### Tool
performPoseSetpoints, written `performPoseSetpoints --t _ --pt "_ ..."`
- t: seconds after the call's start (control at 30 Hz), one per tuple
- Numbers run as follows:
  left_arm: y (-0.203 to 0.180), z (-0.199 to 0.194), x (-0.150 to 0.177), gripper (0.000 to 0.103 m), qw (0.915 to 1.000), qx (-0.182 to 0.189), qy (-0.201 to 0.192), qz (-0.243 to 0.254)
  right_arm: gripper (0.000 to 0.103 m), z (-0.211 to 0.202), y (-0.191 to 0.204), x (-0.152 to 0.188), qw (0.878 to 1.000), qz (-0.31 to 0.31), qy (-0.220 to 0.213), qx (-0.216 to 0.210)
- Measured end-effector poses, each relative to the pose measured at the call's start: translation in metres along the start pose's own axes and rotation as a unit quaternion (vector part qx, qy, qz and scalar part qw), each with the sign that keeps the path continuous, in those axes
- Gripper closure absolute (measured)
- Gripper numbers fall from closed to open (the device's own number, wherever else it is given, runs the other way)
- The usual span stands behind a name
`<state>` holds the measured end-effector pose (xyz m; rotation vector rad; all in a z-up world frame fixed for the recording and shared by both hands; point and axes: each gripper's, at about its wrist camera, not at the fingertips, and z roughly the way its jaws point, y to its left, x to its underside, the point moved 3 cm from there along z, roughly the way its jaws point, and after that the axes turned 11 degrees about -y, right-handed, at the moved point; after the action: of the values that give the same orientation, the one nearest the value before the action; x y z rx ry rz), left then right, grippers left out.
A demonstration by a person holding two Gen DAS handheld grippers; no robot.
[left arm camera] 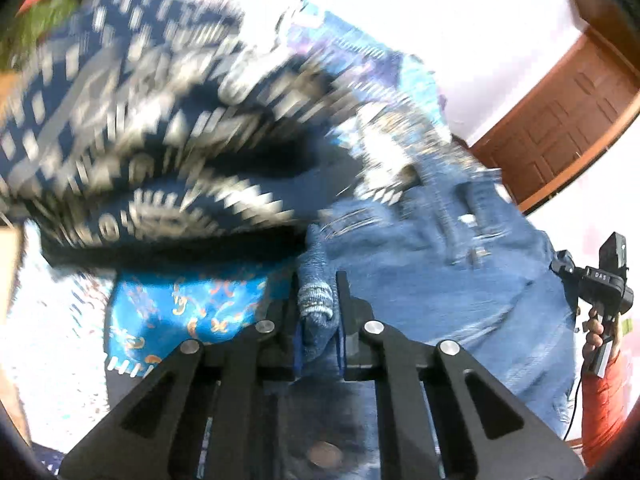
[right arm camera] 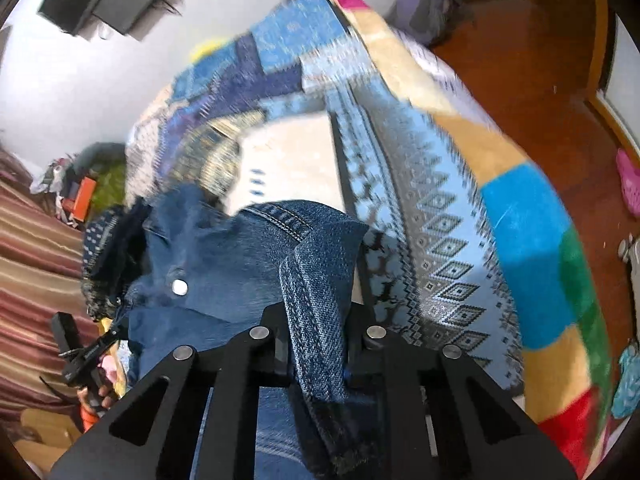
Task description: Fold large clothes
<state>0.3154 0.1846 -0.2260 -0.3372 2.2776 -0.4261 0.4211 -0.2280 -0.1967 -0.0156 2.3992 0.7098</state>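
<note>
A blue denim garment (left arm camera: 460,264) with metal buttons hangs between both grippers, lifted above the bed. My left gripper (left arm camera: 318,300) is shut on a bunched fold of its denim. My right gripper (right arm camera: 318,320) is shut on another stitched edge of the same denim garment (right arm camera: 224,256). The right gripper and the hand holding it show at the right edge of the left wrist view (left arm camera: 604,288). The left gripper shows at the lower left of the right wrist view (right arm camera: 80,356).
A dark blue and white patterned cloth (left arm camera: 132,128) lies bunched beside the denim. A patchwork bedspread (right arm camera: 440,208) covers the bed below. Wooden floor (right arm camera: 520,60) and a wooden door (left arm camera: 560,112) lie beyond. A striped curtain (right arm camera: 32,280) hangs at left.
</note>
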Motion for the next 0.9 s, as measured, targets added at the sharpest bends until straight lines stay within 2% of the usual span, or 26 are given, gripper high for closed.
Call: performPoseSetpoints --t 0.13,0.23,0.33,0.4,0.53,0.7,0.8,0.9 --pt "-0.036 -0.049 -0.025 0.093 0.9970 0.000 -0.066 0.038 0.090 -0.033 0.029 -0.013 0.998 -0.046 -0.043 -0.004" --pt "-0.057 -0.074 -0.049 0.094 0.9938 -0.005 -0.093 0.060 0.090 -0.051 0.054 -0.022 0.994 -0.083 -0.066 -0.004" --pt "-0.075 -0.081 -0.077 0.094 0.9907 -0.019 -0.106 0.082 0.091 -0.062 0.072 -0.033 0.992 -0.095 -0.079 -0.017" --pt "-0.086 -0.084 -0.082 0.094 0.9891 -0.023 -0.117 0.086 0.091 -0.069 0.084 -0.044 0.991 -0.100 -0.086 -0.022" --pt "-0.101 -0.093 -0.116 0.094 0.9849 -0.026 -0.149 0.084 0.091 -0.080 0.105 -0.067 0.985 -0.122 -0.119 -0.030" --pt "-0.103 -0.075 -0.147 0.094 0.9802 -0.055 -0.163 0.099 0.091 -0.069 0.107 -0.099 0.982 -0.125 -0.140 -0.023" --pt "-0.088 -0.040 -0.157 0.094 0.9829 -0.075 -0.138 0.096 0.091 -0.040 0.090 -0.108 0.986 -0.111 -0.122 -0.004" --pt "-0.066 0.006 -0.158 0.093 0.9840 -0.108 -0.102 0.099 0.091 -0.002 0.064 -0.106 0.990 -0.104 -0.094 0.032"
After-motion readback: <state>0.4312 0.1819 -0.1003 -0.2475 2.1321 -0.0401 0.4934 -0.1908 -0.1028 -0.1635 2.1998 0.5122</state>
